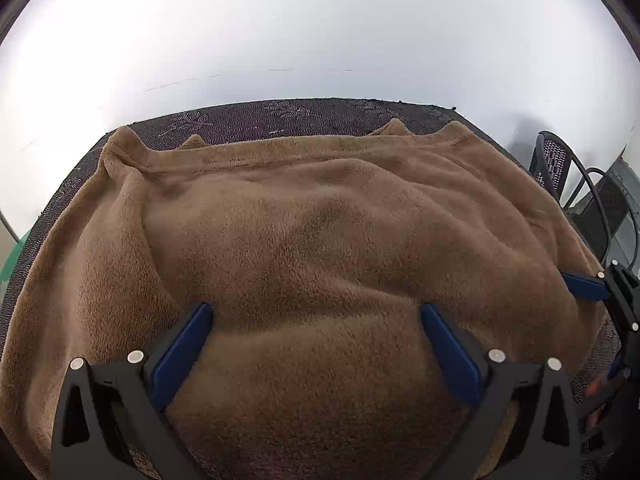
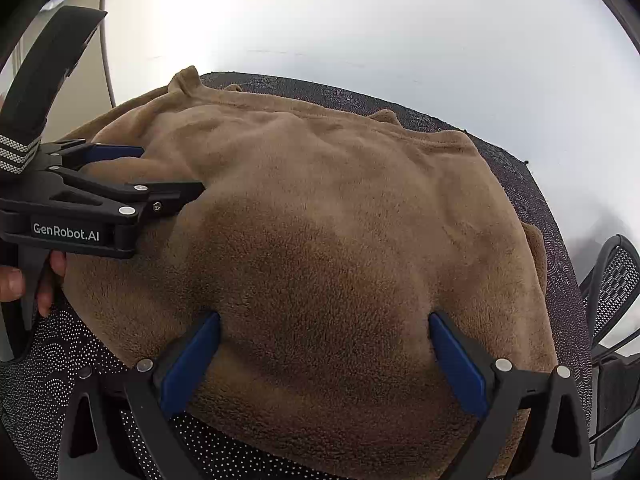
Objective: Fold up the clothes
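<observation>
A brown fleece garment (image 1: pixel 320 220) lies spread over a dark patterned tabletop (image 1: pixel 280 114), folded into a thick pad with small corners sticking up along its far edge. My left gripper (image 1: pixel 316 314) is open wide, its blue pads resting on the near part of the fleece. In the right wrist view the same garment (image 2: pixel 340 200) fills the frame, and my right gripper (image 2: pixel 324 322) is also open wide over its near edge. The left gripper (image 2: pixel 168 174) shows at the left there, jaws apart on the fleece, held by a hand (image 2: pixel 16 280).
A black mesh chair (image 1: pixel 554 160) stands off the table's right side, with cables near it; it shows again as the chair (image 2: pixel 612 276). A white wall rises behind the table. Something green (image 1: pixel 16 252) peeks past the left edge. Bare dotted tabletop (image 2: pixel 80 360) shows at the near left.
</observation>
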Demonstrator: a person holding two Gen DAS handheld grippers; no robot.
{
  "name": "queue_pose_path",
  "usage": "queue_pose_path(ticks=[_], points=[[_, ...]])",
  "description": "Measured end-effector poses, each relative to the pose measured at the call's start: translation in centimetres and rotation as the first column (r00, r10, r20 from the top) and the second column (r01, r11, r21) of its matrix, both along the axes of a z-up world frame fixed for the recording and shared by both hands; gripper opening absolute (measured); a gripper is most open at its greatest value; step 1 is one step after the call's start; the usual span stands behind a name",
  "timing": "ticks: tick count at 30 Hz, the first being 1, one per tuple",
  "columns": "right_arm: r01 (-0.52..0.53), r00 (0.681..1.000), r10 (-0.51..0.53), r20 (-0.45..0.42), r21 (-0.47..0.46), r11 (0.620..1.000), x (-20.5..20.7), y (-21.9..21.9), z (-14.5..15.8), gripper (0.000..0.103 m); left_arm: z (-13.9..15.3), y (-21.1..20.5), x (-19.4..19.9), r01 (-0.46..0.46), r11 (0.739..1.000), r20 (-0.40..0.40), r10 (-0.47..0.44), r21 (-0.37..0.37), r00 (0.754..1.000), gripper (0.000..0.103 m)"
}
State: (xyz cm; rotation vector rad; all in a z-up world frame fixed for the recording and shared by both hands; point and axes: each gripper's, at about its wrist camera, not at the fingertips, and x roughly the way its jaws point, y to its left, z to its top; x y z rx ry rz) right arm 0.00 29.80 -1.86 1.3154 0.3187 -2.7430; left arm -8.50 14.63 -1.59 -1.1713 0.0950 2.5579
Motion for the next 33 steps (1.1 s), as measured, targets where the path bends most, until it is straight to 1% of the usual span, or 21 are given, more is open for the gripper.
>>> queue_pose_path(ticks=[8,14,17,20,24,25,29,31,33], points=[[0.0,1.0,0.0,-0.004,0.008,1.0,0.1,-0.1,0.1,0.103,0.0,0.1,0.0,0.0,1.0,-0.001,0.0,-0.009,1.0,0.103],[0.001,1.0,0.0,-0.009,0.01,1.0,0.2,-0.1,0.2,0.103,0.1,0.0,-0.1,0.001,1.0,0.006,-0.001,-0.002,1.0,0.103],[0.005,0.999,-0.005,-0.04,0.001,1.0,0.7,0.0,0.8,0.103,0.1,0.0,-0.3,-0.003,1.0,0.01,0.003,-0.002,1.0,0.103],[0.048,0.995,-0.051,-0.081,-0.043,0.998,1.4,0.8,1.9,0.103,0.1,0.0,-0.2,-0.004,1.0,0.006,0.004,0.002,1.0,0.103],[0.148,0.977,-0.16,-0.143,-0.094,0.985,1.6,2.8,3.6,0.103,0.4,0.0,-0.2,-0.014,1.0,0.014,0.014,-0.001,1.0,0.103],[0.166,0.974,-0.179,-0.137,-0.102,0.981,1.4,3.3,3.6,0.103,0.6,0.0,-0.2,-0.022,1.0,0.02,0.022,0.0,1.0,0.103],[0.192,0.978,-0.201,-0.05,-0.148,0.97,0.1,4.9,2.0,0.103,1.8,0.4,0.0,-0.039,0.999,0.031,0.039,0.001,0.999,0.103],[0.195,0.979,-0.202,-0.025,-0.161,0.967,-0.1,5.3,1.1,0.103,2.7,0.8,0.6,-0.006,1.0,0.011,0.005,0.023,1.0,0.103],[0.196,0.98,-0.2,-0.006,-0.175,0.965,-0.3,5.4,0.9,0.103,3.5,1.7,1.1,0.038,0.999,-0.014,-0.038,0.029,0.999,0.103]])
